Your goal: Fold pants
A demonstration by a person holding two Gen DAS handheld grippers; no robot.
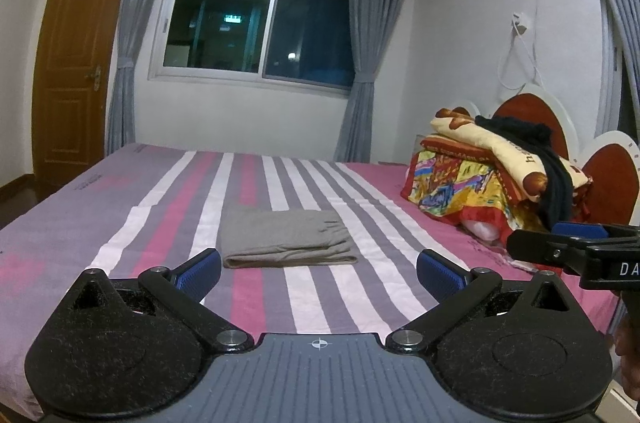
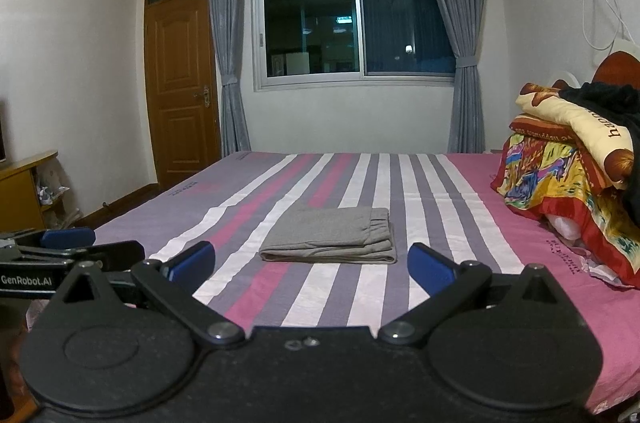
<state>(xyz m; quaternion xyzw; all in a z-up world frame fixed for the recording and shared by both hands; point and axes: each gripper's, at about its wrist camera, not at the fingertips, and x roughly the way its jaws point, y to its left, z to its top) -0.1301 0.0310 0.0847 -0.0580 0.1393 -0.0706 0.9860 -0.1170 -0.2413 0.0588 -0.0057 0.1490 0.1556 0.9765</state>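
Grey pants (image 1: pixel 285 238) lie folded into a flat rectangle on the striped bed (image 1: pixel 120 223), and they show in the right wrist view too as grey pants (image 2: pixel 331 236). My left gripper (image 1: pixel 319 270) hovers above the near part of the bed, open, blue pads wide apart, nothing between them. My right gripper (image 2: pixel 312 263) is likewise open and empty, short of the pants. Each gripper shows at the other view's edge: the right gripper (image 1: pixel 576 243) on the right, the left gripper (image 2: pixel 68 247) on the left. Neither touches the cloth.
A pile of colourful quilts (image 1: pixel 480 171) with a black garment (image 1: pixel 552 183) on top sits by the headboard at the right. Beyond the bed are a window (image 1: pixel 260 15) with grey curtains, a wooden door (image 1: pixel 68 75) and a low wooden cabinet (image 2: pixel 24 191).
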